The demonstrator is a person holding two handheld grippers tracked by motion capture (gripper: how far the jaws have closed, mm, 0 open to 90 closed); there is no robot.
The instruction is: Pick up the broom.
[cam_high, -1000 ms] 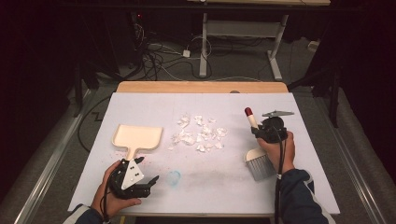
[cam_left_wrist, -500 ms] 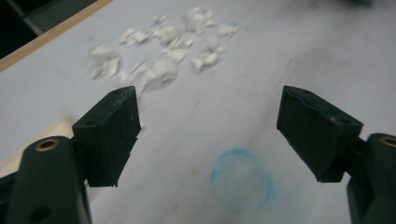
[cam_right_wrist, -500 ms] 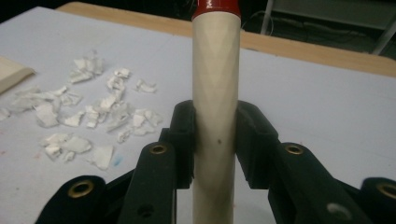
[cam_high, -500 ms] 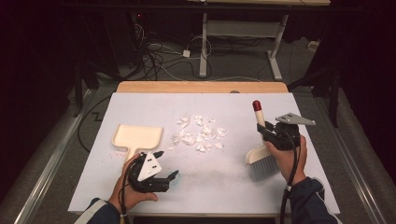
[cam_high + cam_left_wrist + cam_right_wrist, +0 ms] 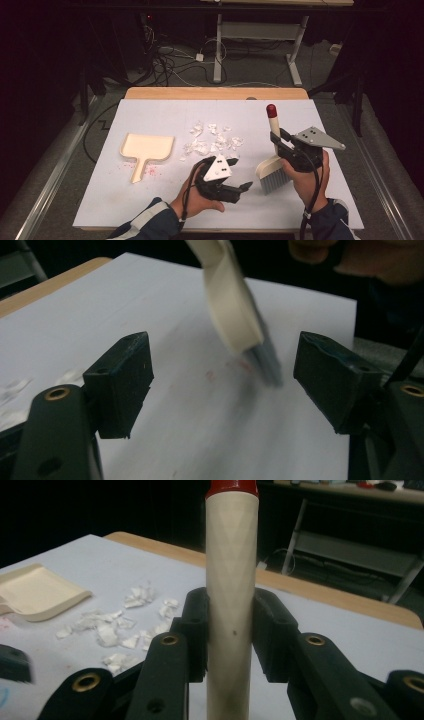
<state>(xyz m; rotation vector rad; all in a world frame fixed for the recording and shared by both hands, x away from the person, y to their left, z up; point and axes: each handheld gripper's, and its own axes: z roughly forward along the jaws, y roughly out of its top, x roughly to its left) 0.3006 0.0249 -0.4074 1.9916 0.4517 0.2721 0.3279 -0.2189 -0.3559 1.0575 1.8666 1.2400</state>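
A brush with a cream handle (image 5: 273,127), red tip and grey bristles (image 5: 272,179) stands nearly upright at the table's right. My right gripper (image 5: 280,143) is shut on its handle (image 5: 231,580), one jaw on each side of it. The right gripper (image 5: 230,625) faces the white paper scraps (image 5: 125,625) and the cream dustpan (image 5: 35,592). The scraps (image 5: 212,140) lie mid-table, and the dustpan (image 5: 146,147) lies flat to their left. My left gripper (image 5: 245,186) is open near the front middle and points right at the brush head (image 5: 235,305). Nothing is between the left gripper's (image 5: 222,380) jaws.
A white sheet (image 5: 150,200) covers the table, with a wooden edge (image 5: 215,93) at the back. Faint pink specks (image 5: 152,171) mark the sheet by the dustpan handle. Cables and a metal frame (image 5: 295,55) stand on the dark floor beyond.
My left gripper has moved right along the front of the table, from the front left to just left of the brush bristles. The right gripper has raised the brush slightly.
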